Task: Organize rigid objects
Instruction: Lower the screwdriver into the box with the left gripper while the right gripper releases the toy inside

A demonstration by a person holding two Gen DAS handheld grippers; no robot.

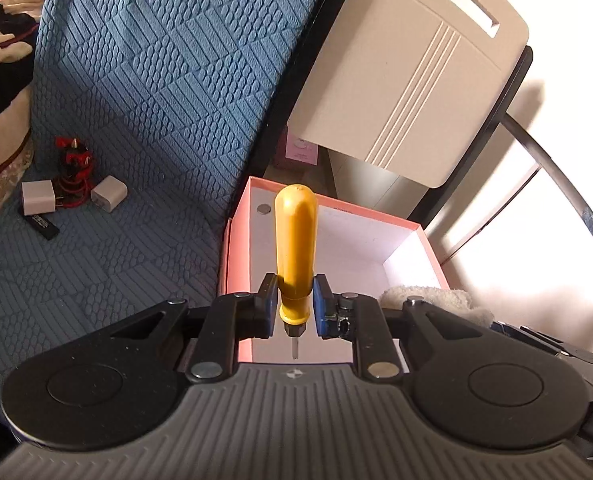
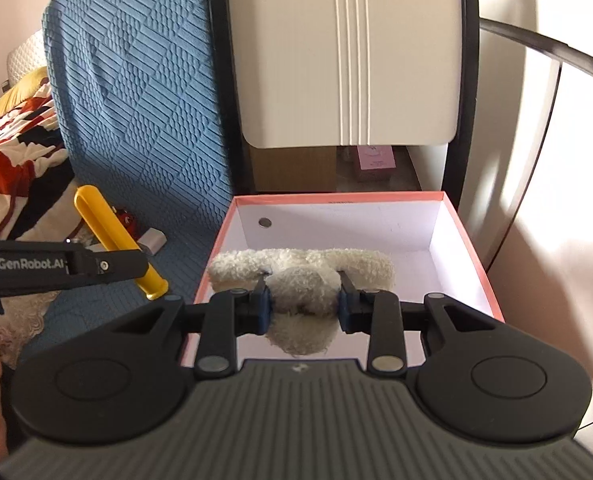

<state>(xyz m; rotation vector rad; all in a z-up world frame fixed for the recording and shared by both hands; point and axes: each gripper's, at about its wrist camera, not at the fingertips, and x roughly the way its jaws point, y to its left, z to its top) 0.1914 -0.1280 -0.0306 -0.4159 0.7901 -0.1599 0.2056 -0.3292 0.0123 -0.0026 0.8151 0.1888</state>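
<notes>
My left gripper [image 1: 295,304] is shut on a yellow-handled screwdriver [image 1: 295,248], handle pointing away, above the near left part of a pink box [image 1: 240,240] with a white inside. The screwdriver [image 2: 108,232] and left gripper also show at the left of the right wrist view. My right gripper [image 2: 305,304] is shut on a fluffy white plush toy [image 2: 302,276] and holds it over the pink box [image 2: 472,248]. The plush edge [image 1: 432,300] shows in the left wrist view.
A blue quilted bed cover [image 1: 136,100] lies left of the box. On it lie two white chargers [image 1: 38,197], a red cable bundle [image 1: 72,160] and a small black stick [image 1: 42,226]. A beige cabinet [image 2: 348,60] stands behind the box.
</notes>
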